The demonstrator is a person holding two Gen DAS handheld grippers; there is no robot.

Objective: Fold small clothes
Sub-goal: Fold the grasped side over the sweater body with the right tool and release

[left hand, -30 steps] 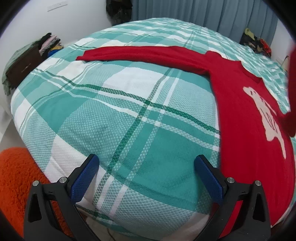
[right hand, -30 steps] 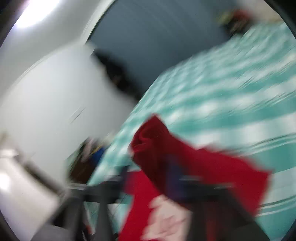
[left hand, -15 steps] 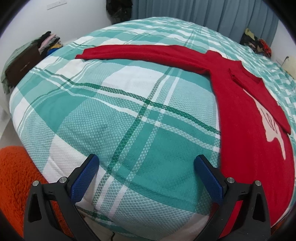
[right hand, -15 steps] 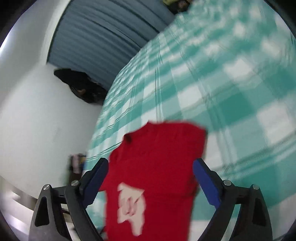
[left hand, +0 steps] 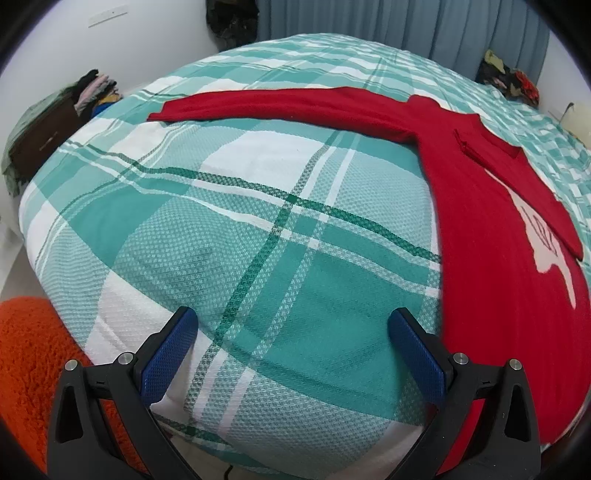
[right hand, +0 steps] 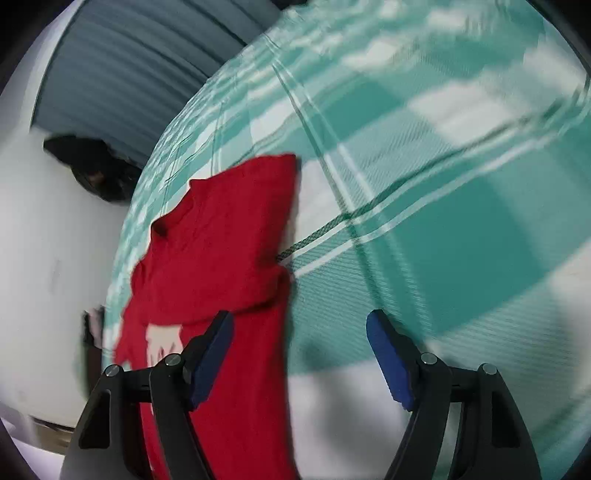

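A red sweater (left hand: 491, 236) with a white figure on its chest lies flat on the green plaid bed (left hand: 236, 229). One sleeve (left hand: 280, 107) stretches out to the left; the other sleeve (left hand: 517, 184) is folded across the chest. My left gripper (left hand: 291, 347) hovers open over bare bedspread, just left of the sweater's hem. In the right wrist view the sweater (right hand: 221, 258) lies to the left, and my right gripper (right hand: 299, 350) stands over its right edge and the bedspread. Its jaws are closing, and no cloth is pinched between them.
An orange fluffy rug (left hand: 33, 362) lies on the floor below the bed's left corner. A dark cabinet with piled clothes (left hand: 55, 125) stands at the left wall. Grey-blue curtains (left hand: 406, 26) hang behind the bed, with more clothes (left hand: 506, 77) at the far right.
The right gripper let go of the sleeve, which now lies folded over the chest, then dropped toward the bed and to the sweater's right edge, its jaws narrowing. The left gripper stayed put.
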